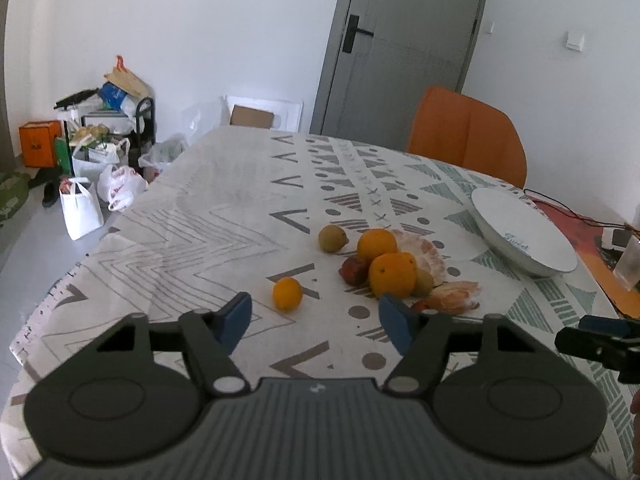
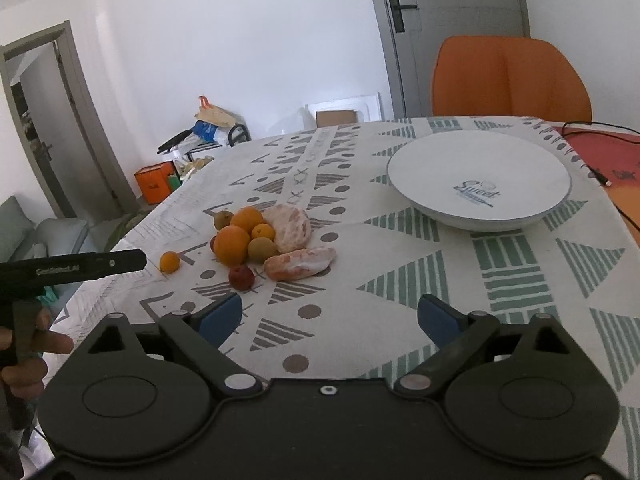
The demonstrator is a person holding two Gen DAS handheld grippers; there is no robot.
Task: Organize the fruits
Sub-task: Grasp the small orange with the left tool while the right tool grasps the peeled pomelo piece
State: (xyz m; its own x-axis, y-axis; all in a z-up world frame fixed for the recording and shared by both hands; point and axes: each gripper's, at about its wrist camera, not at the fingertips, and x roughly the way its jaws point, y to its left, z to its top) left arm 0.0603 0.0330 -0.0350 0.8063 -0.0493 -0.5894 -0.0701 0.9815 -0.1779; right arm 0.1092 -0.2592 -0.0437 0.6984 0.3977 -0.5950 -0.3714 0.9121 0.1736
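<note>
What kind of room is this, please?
Probably a dining area in a home: a table with a patterned tablecloth, an orange chair beside it, and shopping bags on the floor.

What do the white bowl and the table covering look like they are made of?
White bowl: probably glazed ceramic, though melamine is possible; smooth, even surface with printed lettering inside. Table covering: looks like woven cloth with a matte printed geometric pattern, draping over the table edge.
</note>
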